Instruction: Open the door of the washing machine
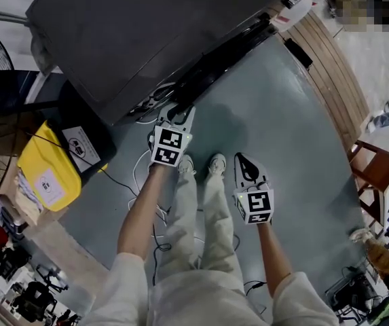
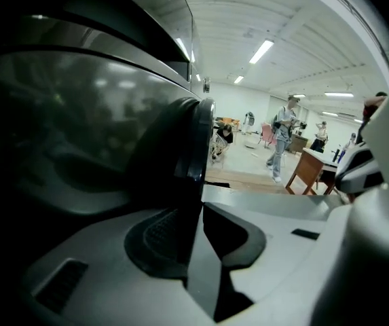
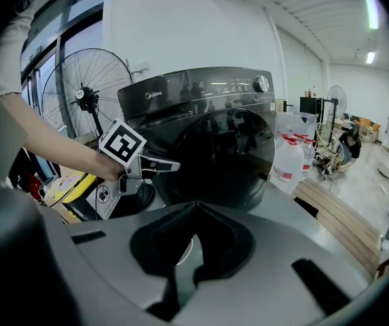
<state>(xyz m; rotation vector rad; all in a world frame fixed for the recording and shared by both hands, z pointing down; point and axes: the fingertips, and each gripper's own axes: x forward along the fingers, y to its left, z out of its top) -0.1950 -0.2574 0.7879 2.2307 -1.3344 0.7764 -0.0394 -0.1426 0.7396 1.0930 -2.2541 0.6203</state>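
Observation:
The dark front-loading washing machine [image 1: 146,39] fills the top of the head view, and the right gripper view shows its round door [image 3: 228,155] closed. My left gripper [image 1: 179,114] reaches to the door's edge. In the left gripper view the door's dark rim [image 2: 193,155] runs down between the pads, which press on it from both sides at my left gripper [image 2: 195,216]. The right gripper view shows that gripper [image 3: 167,165] at the door's left side. My right gripper [image 1: 243,160] hangs over the grey floor, apart from the machine, its fingertips touching with nothing held [image 3: 193,212].
A yellow box [image 1: 45,172] and a standing fan [image 3: 89,97] are left of the machine. White jugs [image 3: 289,155] stand to its right. Cables [image 1: 143,168] lie by my feet. A wooden step [image 1: 333,80] and a wooden stool [image 1: 377,172] border the grey platform. People stand far off [image 2: 282,138].

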